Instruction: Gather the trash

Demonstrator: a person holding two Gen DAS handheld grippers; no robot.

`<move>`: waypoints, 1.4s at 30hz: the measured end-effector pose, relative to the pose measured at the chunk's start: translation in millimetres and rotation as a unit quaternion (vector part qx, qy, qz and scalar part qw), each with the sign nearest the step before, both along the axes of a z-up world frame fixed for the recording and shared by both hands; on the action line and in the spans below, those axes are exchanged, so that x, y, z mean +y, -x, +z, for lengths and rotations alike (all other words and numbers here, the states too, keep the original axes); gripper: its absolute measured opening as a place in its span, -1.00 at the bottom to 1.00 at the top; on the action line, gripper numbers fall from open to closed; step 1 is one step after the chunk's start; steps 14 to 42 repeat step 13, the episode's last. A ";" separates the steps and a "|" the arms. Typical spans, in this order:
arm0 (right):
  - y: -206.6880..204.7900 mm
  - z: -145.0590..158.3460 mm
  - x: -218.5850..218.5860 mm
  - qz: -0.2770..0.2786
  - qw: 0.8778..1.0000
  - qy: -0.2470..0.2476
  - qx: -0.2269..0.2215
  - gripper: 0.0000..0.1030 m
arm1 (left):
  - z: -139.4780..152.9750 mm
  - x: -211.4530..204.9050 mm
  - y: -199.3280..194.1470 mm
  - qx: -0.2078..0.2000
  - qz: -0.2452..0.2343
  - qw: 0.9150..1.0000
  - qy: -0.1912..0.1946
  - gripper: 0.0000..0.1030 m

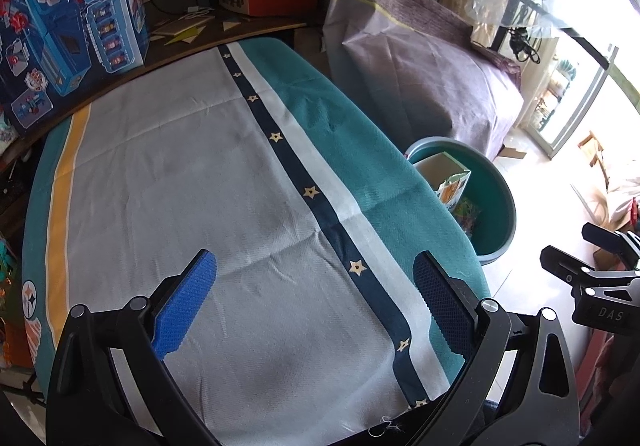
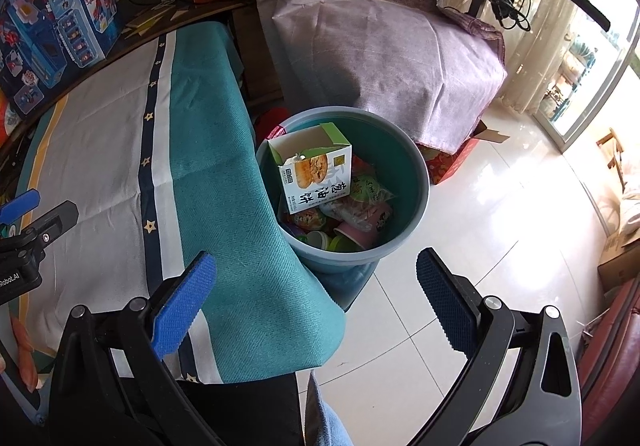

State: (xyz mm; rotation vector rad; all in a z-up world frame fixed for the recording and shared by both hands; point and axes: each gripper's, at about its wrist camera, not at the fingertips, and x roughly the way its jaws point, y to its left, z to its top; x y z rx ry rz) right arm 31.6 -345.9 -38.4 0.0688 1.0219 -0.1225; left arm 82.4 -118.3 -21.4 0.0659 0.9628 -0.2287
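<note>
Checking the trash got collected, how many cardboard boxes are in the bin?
1: a white and green food box stands open at the back left of the teal bin, atop cups and wrappers; more may be buried.

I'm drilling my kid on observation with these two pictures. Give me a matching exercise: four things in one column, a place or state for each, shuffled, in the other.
1. snack box
2. pink paper cup
3. left gripper
4. toy box

a. open above the striped tablecloth
b. upright behind the table
c. open-topped, uppermost in the teal bin
d. on its side, low in the bin

Pairs: 1-c, 2-d, 3-a, 4-b
</note>
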 end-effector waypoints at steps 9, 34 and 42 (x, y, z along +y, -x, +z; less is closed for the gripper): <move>-0.8 -0.3 -5.1 -0.007 1.000 -0.002 -0.002 0.87 | 0.1 -1.5 1.2 0.003 0.000 1.000 0.001 0.92; -1.4 -1.1 -6.2 -0.007 1.000 -0.002 -0.002 0.87 | -3.2 -2.7 -0.2 0.012 -0.004 1.000 0.003 0.92; -1.4 -1.1 -6.2 -0.007 1.000 -0.002 -0.002 0.87 | -3.2 -2.7 -0.2 0.012 -0.004 1.000 0.003 0.92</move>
